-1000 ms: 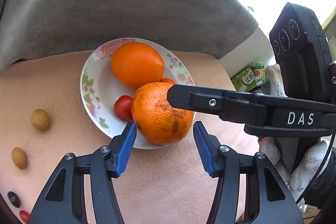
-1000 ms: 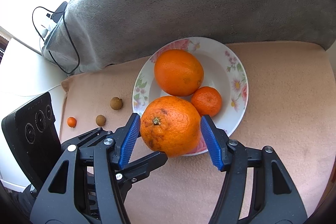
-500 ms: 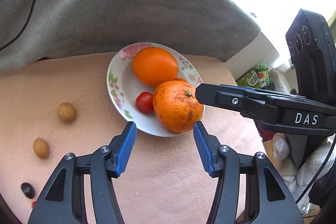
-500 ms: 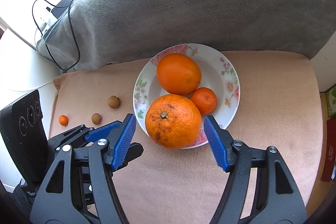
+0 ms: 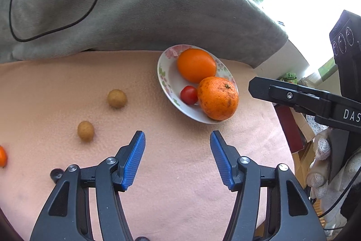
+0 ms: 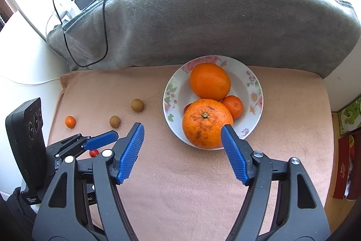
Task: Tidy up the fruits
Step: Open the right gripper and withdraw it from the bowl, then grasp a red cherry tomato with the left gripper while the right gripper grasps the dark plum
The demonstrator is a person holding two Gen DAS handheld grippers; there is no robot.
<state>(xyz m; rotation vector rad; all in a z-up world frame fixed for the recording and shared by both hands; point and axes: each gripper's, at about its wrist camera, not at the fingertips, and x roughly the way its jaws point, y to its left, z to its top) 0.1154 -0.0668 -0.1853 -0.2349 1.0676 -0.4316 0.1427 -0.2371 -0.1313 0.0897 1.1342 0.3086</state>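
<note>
Both grippers have been drawn back from the plate (image 6: 257,92), and the large speckled orange (image 6: 206,123) has been released onto its near rim. The jaws of the right gripper (image 6: 181,133) are spread wide and empty, the orange seen just ahead of them. The jaws of the left gripper (image 5: 177,140) are likewise spread, nothing between. Beyond the speckled orange, a smooth orange (image 6: 209,81), a mandarin (image 6: 233,106) and a cherry tomato (image 5: 189,94) are seen on the plate. Left of the jaws, two brown fruits (image 6: 137,104) lie on the pink mat (image 6: 180,184).
</note>
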